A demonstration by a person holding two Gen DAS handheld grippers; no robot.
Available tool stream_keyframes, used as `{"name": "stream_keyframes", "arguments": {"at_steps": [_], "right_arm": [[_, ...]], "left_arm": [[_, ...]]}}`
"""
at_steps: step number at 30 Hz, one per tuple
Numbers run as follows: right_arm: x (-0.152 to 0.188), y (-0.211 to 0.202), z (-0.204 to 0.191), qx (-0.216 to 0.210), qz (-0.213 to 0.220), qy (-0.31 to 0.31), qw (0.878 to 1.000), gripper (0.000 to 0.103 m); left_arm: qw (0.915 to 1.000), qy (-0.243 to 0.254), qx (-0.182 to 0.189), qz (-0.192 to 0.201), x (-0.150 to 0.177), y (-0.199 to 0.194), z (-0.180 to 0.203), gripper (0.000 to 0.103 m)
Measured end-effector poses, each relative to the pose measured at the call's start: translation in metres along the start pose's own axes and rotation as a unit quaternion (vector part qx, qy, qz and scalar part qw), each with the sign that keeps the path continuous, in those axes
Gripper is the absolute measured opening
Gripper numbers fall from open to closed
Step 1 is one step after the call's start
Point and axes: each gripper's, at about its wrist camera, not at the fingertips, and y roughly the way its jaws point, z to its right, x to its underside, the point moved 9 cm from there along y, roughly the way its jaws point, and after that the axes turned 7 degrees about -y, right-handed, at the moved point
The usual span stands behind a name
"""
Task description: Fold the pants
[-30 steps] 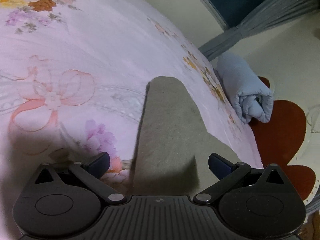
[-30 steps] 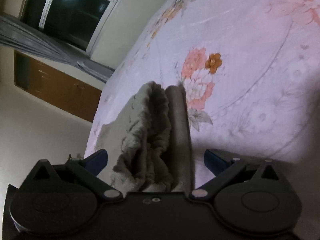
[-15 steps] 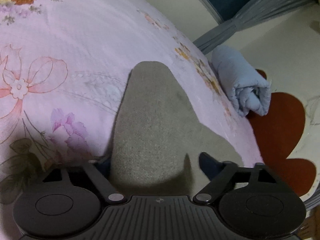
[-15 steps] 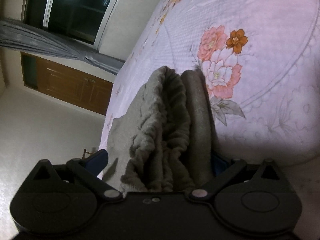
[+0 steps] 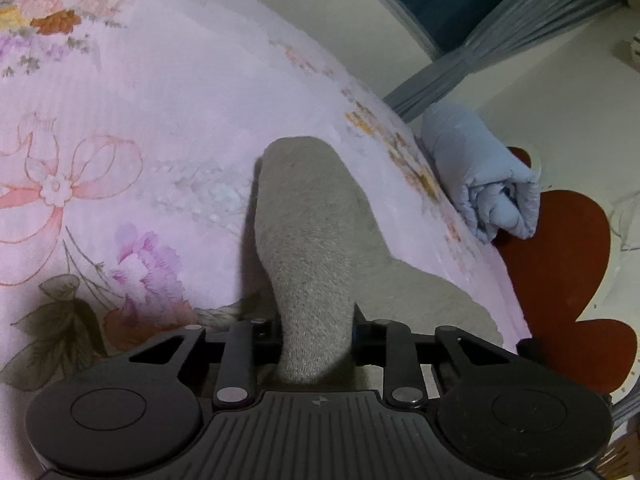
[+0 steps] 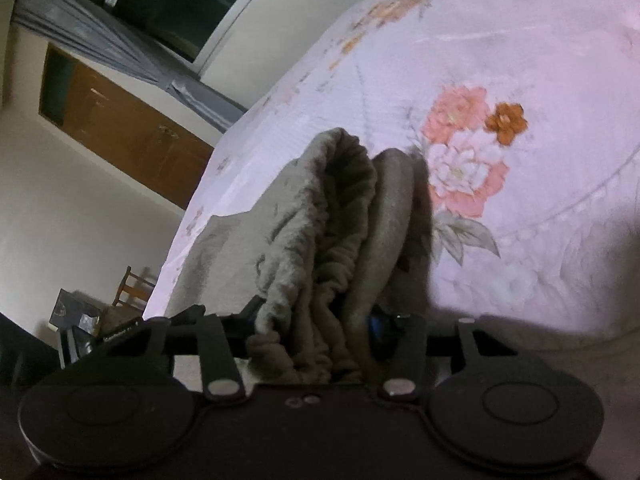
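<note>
Grasp step: pants [image 5: 316, 248] lie on the bed [image 5: 160, 120]. Left gripper [image 5: 314, 330] closing, pinching a leg; right gripper [image 6: 314, 326] closing on bunched waistband. Next, likely lift together, evenly.

The left gripper [image 5: 316, 330] points forward and downward, its jaws closing with the fingers pressed against both sides of a raised fabric fold. The right gripper [image 6: 316, 326] is angled likewise, its jaws closing on a thicker bunched fold between its fingers.
</note>
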Motion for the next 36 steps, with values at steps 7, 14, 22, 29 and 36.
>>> {"name": "stream_keyframes", "arguments": {"at_steps": [7,14,22,29,36], "right_arm": [[-0.019,-0.006,-0.022,-0.01,0.011,-0.03,0.999,0.038],[-0.043,-0.001,-0.045,-0.022,0.016,-0.062,0.998,0.038],[-0.099,0.036,-0.083,-0.047,0.017,-0.114,0.992,0.038],[-0.139,0.105,-0.083,-0.071,-0.003,-0.119,0.99,0.038],[-0.128,0.177,-0.013,-0.031,-0.049,-0.065,0.996,0.039]], "left_arm": [[0.9997,0.013,0.016,0.013,-0.008,-0.02,0.019,0.023],[0.9987,0.018,0.031,0.036,-0.028,-0.038,0.033,0.023],[0.9957,0.025,0.031,0.083,-0.094,-0.044,0.036,0.023],[0.9947,0.017,0.009,0.101,-0.153,-0.015,0.009,0.023],[0.9967,-0.026,-0.024,0.073,-0.155,0.058,-0.05,0.027]]}}
